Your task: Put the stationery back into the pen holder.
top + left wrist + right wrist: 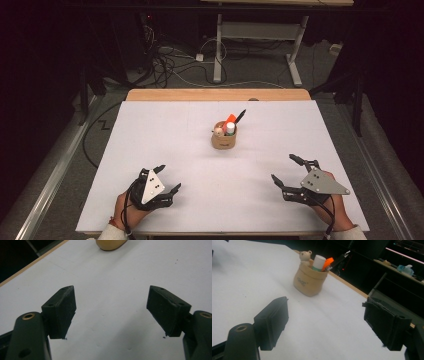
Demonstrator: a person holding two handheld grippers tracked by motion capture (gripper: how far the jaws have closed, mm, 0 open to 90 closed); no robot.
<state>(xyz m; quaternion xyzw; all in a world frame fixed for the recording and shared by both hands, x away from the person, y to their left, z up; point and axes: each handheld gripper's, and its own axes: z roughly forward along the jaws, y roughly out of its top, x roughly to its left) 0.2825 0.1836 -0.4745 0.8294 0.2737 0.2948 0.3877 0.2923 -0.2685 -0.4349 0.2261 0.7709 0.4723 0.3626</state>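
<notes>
High view puts both grippers at the near edge of the table, each held in a hand, neither touching anything. Left gripper rests at the near left with its jaws spread wide; in the left gripper view only bare white surface lies between the two pads. Right gripper sits at the near right, jaws likewise wide apart and holding nothing; the right gripper view shows the same bare gap.

Farther out, near the table's middle and well apart from both tools, stands a small tan pouch, upright. It lies ahead and to the right of the left gripper, ahead and to the left of the right one. The two distances look much alike; I judge the right gripper a little better placed, since its camera already looks toward the pouch, while the left gripper view catches just the pouch's base at its top edge.

Out of the pouch stick a white tube, an orange piece, a dark pen and a small bear figure. The pen leans up and away toward the far right, so its long axis tilts away from the person. A reach for any of these would go forward and inward over open table.

Beyond the far edge lie floor cables and a desk frame.
</notes>
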